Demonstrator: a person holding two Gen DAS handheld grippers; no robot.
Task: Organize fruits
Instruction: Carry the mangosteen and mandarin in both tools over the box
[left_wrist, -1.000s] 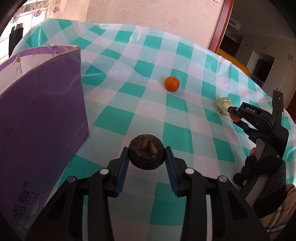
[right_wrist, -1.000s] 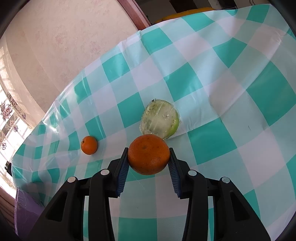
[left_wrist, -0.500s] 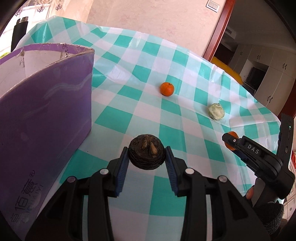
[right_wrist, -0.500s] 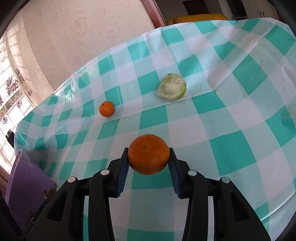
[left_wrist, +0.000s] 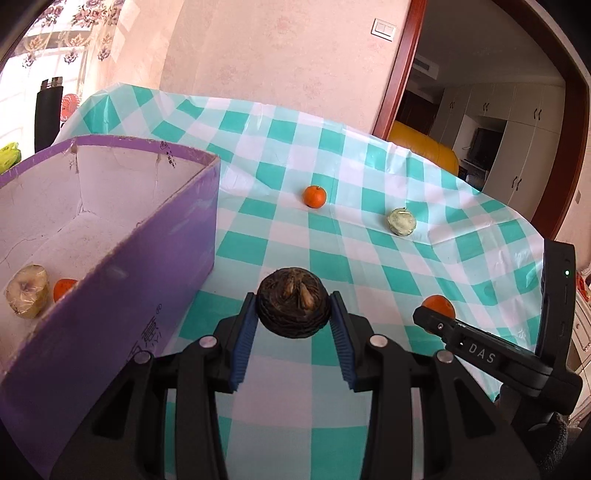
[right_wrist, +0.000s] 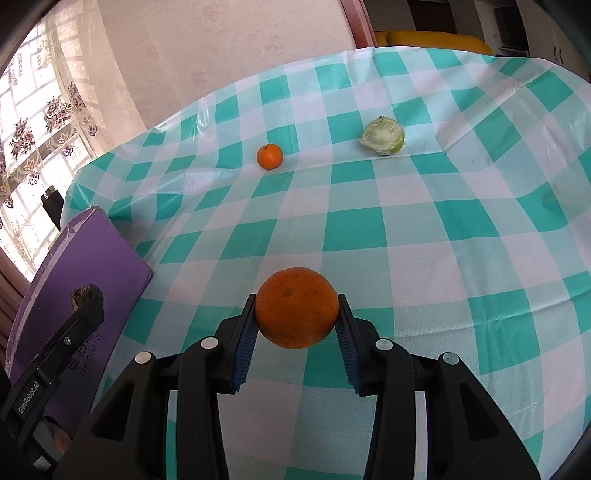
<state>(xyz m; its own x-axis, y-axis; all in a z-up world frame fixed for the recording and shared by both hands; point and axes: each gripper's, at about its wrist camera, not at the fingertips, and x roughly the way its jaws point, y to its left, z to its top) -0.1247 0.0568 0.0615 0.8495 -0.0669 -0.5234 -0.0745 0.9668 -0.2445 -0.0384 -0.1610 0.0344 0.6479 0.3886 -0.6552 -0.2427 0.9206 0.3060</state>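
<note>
"DAS" marks the right gripper; "GenRobot.AI" the left gripper.

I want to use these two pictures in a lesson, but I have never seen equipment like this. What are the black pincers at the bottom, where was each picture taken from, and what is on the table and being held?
No robot arm here: a person holds a black two-finger gripper in each hand, each with a wide-angle camera looking along its fingers.

One picture comes from the left gripper. Its blue pads are shut on a dark brown, rough, round fruit. To its left stands an open purple cardboard box, already holding a pale plastic-wrapped fruit piece and something orange, partly hidden.

The other picture comes from the right gripper, shut on a large round orange.

On the teal-and-white checked tablecloth still lie a small orange mandarin and a green plastic-wrapped cut fruit, apart from each other. Each camera also catches the other gripper at its edge.
</note>
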